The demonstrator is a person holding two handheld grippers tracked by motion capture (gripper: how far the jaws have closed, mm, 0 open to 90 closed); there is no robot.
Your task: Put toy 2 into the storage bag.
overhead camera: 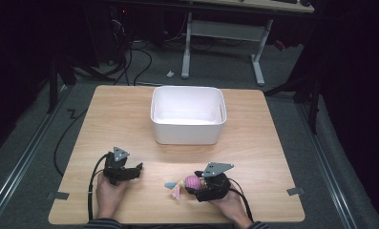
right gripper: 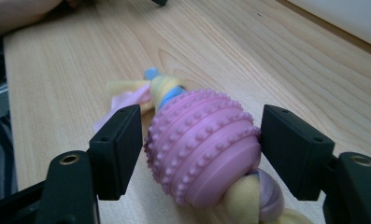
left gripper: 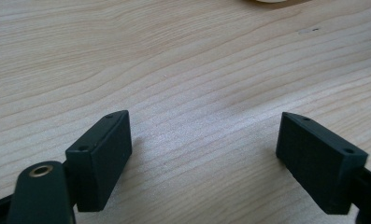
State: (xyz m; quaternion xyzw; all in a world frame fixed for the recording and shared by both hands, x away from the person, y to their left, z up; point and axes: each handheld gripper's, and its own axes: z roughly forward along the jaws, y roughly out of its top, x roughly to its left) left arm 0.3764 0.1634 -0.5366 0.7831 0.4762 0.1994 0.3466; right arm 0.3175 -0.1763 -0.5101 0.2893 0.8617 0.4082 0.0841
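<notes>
Lying mid-table, toy (right gripper: 202, 144) clear of edges.

One white bin (overhead camera: 188, 121), one pink knobbly toy (right gripper: 204, 144), two grippers, one table (overhead camera: 254, 157)

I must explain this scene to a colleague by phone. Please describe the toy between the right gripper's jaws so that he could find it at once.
Start at the white bin in the middle of the wooden table, then come toward the person's edge, right of centre. There lies the toy, between the right gripper's jaws. It is a pink ball with rows of bumps, with pastel cloth strips knotted through it.
</notes>
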